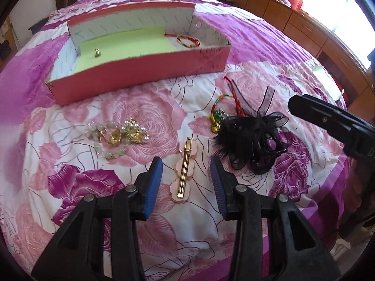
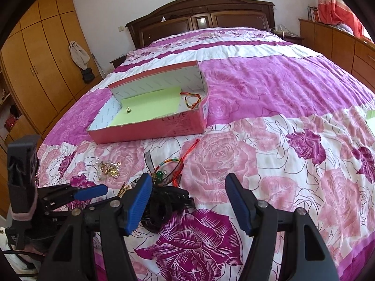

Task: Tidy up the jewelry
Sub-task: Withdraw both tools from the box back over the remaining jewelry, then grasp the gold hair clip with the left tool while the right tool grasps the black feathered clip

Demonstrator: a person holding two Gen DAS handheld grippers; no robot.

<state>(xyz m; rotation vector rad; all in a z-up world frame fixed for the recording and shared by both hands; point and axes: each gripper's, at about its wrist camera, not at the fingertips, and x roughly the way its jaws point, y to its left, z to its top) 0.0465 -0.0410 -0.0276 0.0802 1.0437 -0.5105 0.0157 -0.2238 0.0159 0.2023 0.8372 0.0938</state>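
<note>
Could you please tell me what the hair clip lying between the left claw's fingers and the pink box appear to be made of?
Hair clip: a shiny gold bar, probably metal, on matte pale pink scalloped backing, likely plastic or acrylic. Pink box: apparently cardboard, with thin folded walls, white printed inside and a green paper liner.

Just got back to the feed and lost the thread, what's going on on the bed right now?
A person is sorting jewelry into the pink box, which already holds a braided bracelet and a small gold piece. The left gripper hangs open around the pink hair clip without gripping it. The right gripper is open and empty beside the black hair accessory. A pearl-and-gold pile and a colourful bracelet lie loose on the bedspread.
</note>
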